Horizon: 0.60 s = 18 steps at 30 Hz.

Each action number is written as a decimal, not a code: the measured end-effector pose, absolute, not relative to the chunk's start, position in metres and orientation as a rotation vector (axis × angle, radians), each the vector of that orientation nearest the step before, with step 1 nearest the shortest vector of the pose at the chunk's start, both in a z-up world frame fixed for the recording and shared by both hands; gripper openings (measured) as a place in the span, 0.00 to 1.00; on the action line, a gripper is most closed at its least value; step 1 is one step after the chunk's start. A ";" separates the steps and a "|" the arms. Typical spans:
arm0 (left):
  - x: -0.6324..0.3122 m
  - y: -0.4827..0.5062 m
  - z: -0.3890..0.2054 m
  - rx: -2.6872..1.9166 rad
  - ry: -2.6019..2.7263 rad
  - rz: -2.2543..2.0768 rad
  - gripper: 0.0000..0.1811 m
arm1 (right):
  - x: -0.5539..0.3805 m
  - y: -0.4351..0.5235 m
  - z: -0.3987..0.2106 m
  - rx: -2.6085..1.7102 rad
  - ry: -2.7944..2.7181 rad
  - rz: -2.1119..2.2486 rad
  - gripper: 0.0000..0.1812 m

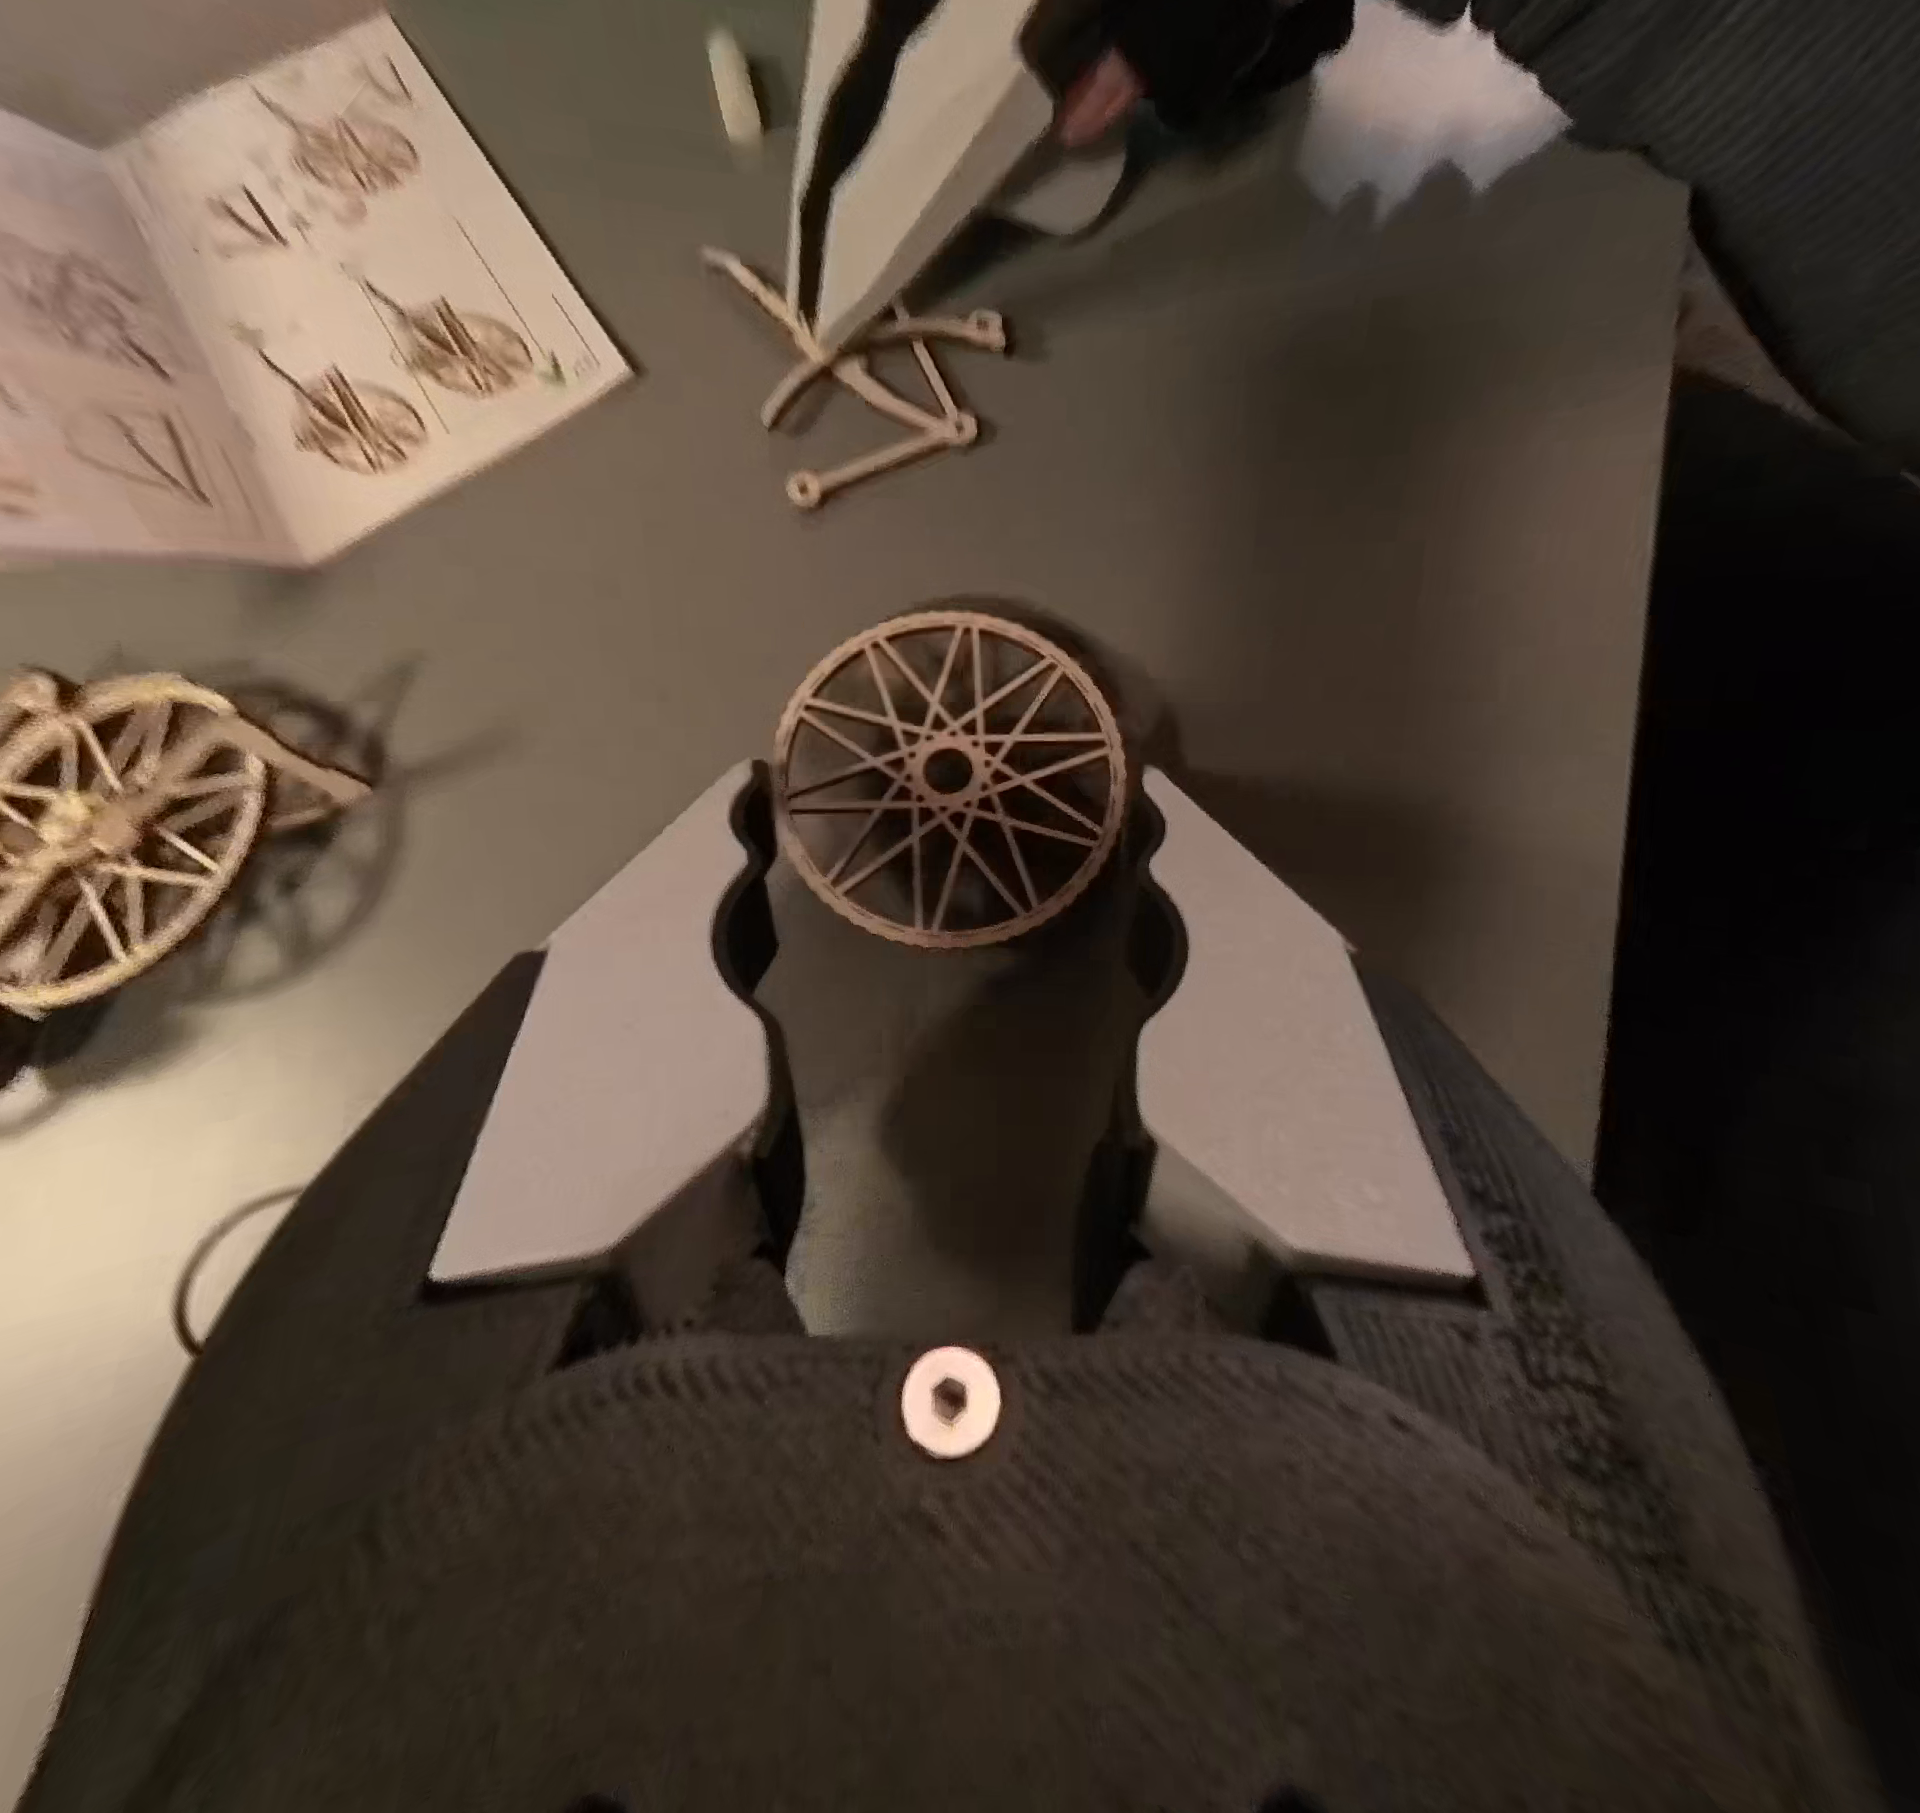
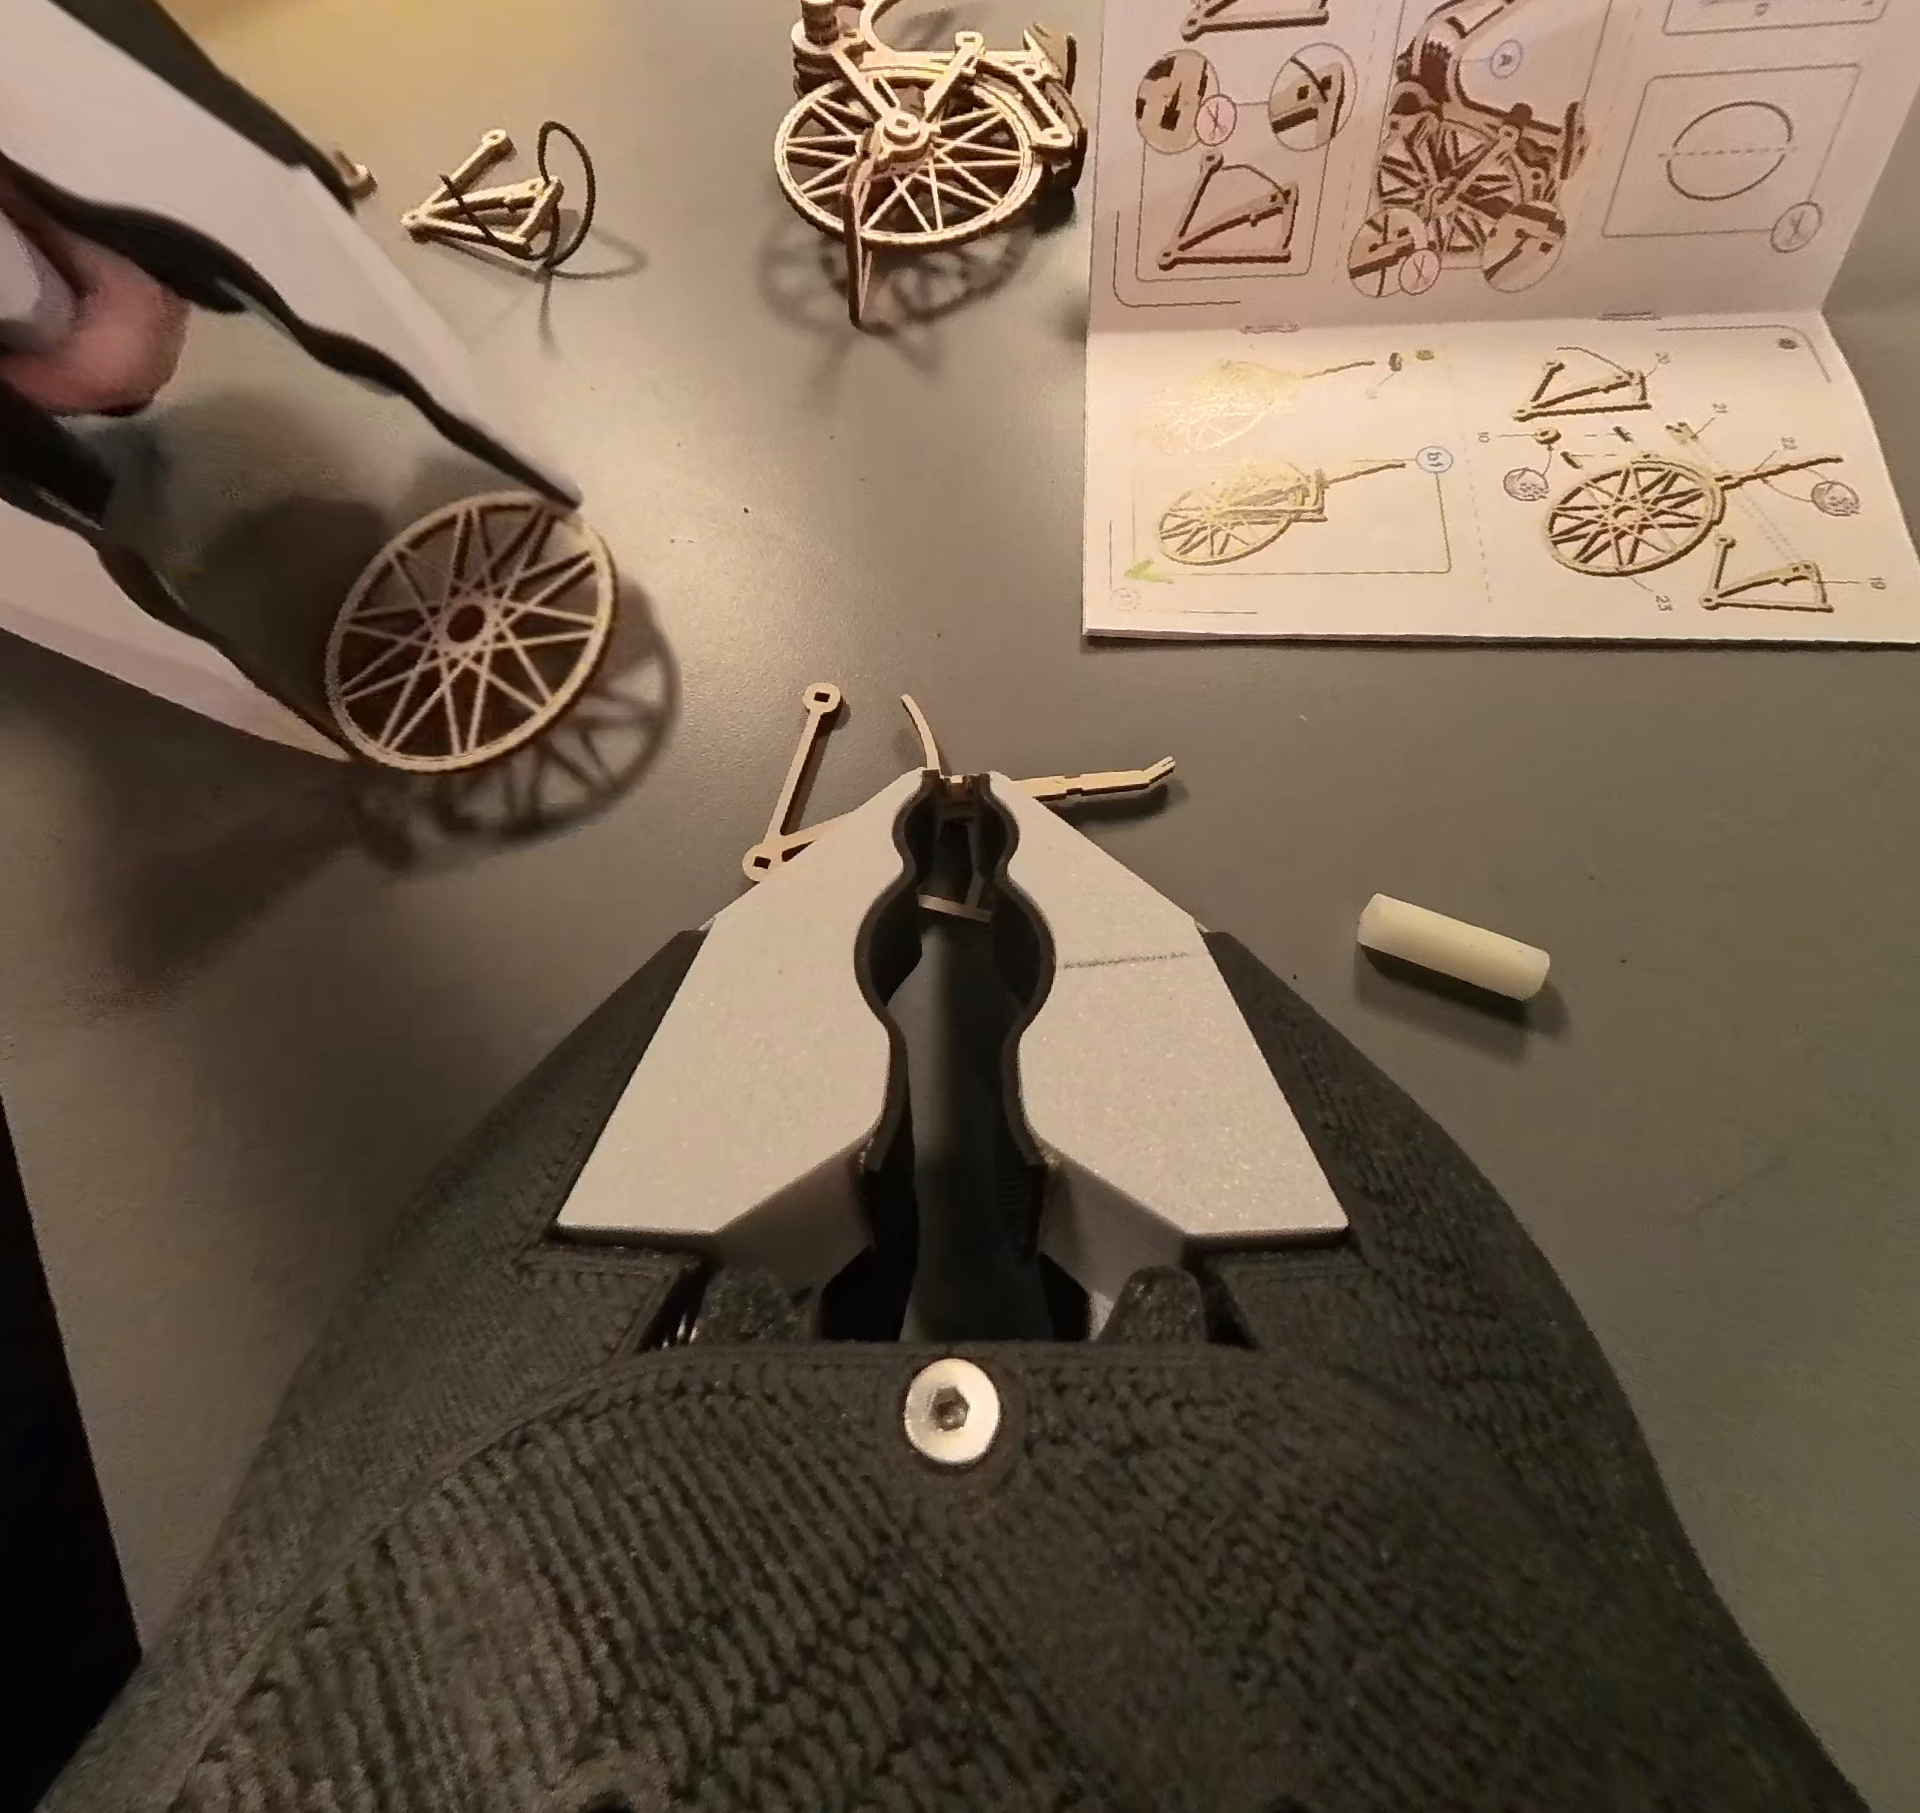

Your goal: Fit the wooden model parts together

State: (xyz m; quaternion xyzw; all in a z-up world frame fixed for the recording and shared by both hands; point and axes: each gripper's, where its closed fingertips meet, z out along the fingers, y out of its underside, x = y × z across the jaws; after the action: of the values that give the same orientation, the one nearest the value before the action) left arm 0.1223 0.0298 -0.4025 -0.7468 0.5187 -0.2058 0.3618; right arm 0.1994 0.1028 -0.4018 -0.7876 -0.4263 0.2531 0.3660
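a flat wooden spoked wheel (image 1: 951, 789) is gripped by its rim between the tips of the left gripper (image 1: 951, 828), whose fingers (image 1: 665, 942) are closed on the wheel's two sides; in the right wrist view the same wheel (image 2: 470, 629) is seen held just above the grey desk (image 2: 935, 537), its shadow cast on the surface below. a thin wooden frame piece (image 2: 951, 807) with curved arms is clamped at the very tips of the right gripper (image 2: 961, 778), whose fingers (image 2: 1132, 1025) are closed on it; the arms of this piece are seen spreading out to both sides over the desk, and in the left wrist view the piece (image 1: 883, 392) is seen low over or on the desk under the right gripper (image 1: 831, 329); which cannot be told. a gloved hand (image 1: 1174, 38) is seen on that gripper. farther back a partly built wooden model (image 2: 914, 132) with a fitted spoked wheel is standing on the desk, and just left of it a small triangular wooden part (image 2: 488, 205) is lying with a black rubber band (image 2: 566, 189) against it. an open instruction booklet (image 2: 1507, 309) is lying on the right, and a short white cylinder (image 2: 1452, 957) is lying near the right gripper's right side.
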 end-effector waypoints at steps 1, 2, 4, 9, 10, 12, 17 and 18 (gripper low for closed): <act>0.128 0.033 -0.396 -1.898 1.317 -0.542 0.37 | 0.199 0.103 -0.402 -2.025 -1.096 0.651 0.02; 0.136 0.037 -0.389 -1.878 1.292 -0.570 0.37 | 0.199 0.103 -0.402 -2.025 -1.096 0.651 0.02; 0.152 0.043 -0.381 -1.866 1.267 -0.629 0.37 | 0.199 0.103 -0.402 -2.024 -1.096 0.650 0.02; 0.179 0.059 -0.395 -1.932 1.315 -0.583 0.37 | 0.199 0.103 -0.402 -2.022 -1.098 0.643 0.02; 0.182 0.060 -0.397 -1.940 1.325 -0.579 0.37 | 0.200 0.103 -0.402 -2.021 -1.099 0.641 0.02; 0.185 0.061 -0.399 -1.946 1.333 -0.568 0.37 | 0.199 0.103 -0.402 -2.021 -1.099 0.639 0.02; 0.187 0.063 -0.404 -1.962 1.332 -0.557 0.37 | 0.200 0.103 -0.402 -2.023 -1.098 0.645 0.02; 0.186 0.063 -0.404 -1.961 1.332 -0.553 0.37 | 0.200 0.103 -0.402 -2.024 -1.097 0.648 0.02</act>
State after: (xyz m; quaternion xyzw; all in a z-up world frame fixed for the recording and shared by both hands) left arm 0.1865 0.0633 -0.4040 -0.7558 0.5132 -0.2133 0.3463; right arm 0.1996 0.1027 -0.4017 -0.7874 -0.4268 0.2520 0.3665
